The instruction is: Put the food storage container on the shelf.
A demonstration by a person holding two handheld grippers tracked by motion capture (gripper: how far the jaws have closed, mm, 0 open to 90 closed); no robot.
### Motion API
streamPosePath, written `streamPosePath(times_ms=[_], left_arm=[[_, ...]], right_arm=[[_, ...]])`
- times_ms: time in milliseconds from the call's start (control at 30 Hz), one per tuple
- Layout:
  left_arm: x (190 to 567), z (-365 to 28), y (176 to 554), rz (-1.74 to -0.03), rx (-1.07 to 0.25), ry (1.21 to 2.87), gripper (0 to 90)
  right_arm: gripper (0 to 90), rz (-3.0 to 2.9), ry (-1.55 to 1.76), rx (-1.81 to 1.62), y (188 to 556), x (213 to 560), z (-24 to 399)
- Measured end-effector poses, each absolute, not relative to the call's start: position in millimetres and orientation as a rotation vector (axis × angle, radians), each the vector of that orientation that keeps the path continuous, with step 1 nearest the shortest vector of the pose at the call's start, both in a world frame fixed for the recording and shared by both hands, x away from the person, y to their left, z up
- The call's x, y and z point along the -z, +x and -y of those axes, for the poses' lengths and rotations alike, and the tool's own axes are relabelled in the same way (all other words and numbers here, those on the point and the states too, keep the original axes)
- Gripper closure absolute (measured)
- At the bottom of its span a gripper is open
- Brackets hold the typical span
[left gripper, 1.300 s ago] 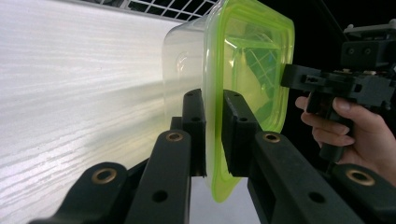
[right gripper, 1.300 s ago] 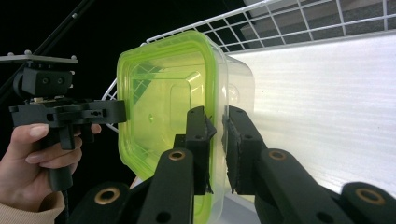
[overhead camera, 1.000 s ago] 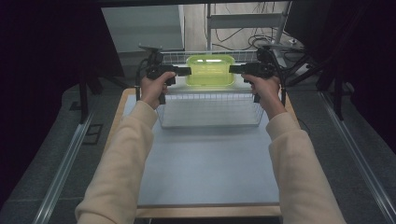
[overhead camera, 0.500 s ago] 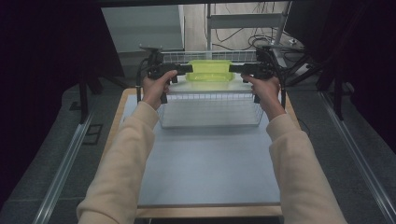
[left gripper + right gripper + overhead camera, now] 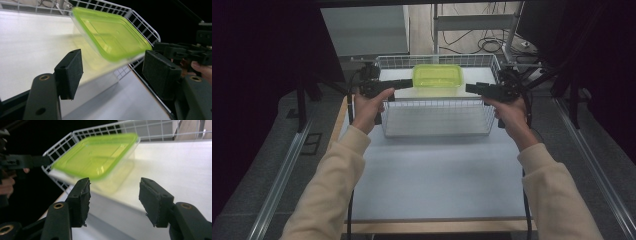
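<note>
A clear plastic box with a lime-green lid (image 5: 438,77) sits inside a white wire basket (image 5: 437,120), close to its far wall. My left gripper (image 5: 404,83) hovers at the basket's left rim with its jaws open and empty, a short gap from the box. At the right rim, my right gripper (image 5: 472,90) is likewise open and empty. In the left gripper view the box (image 5: 112,35) lies beyond the open gripper (image 5: 113,72), tilted and blurred. In the right gripper view the box (image 5: 95,155) is ahead of the open gripper (image 5: 115,200), untouched.
The basket stands at the far end of a white tabletop (image 5: 437,175) with a wooden edge. Metal rails (image 5: 282,175) run along the floor on both sides. Cables (image 5: 487,45) and dark stand legs lie behind the basket.
Both grippers had the box pinched between them above the basket. It has come down into the basket, and the grippers have let go and drawn apart.
</note>
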State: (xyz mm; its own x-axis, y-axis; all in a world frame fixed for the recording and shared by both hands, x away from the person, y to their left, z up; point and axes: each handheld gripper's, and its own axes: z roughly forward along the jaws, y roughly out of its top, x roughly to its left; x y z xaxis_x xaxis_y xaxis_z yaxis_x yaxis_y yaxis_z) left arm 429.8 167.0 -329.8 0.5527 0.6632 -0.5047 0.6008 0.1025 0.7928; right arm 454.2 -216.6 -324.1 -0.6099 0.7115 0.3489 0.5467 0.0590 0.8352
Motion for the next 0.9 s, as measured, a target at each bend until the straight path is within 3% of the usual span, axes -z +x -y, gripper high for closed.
streamPosePath(times_ms=[300,900], left_arm=[[351.7,-164.8,371.3,-1.007,-0.088,1.629,32.2],[448.6,-151.9,290.0,-0.971,-0.046,1.762,32.0]], right_arm=[[40.6,-2.221,1.169,-1.595,412.5,345.9,227.0],[29.3,-2.341,0.966,-1.500,323.1,429.0,242.6]])
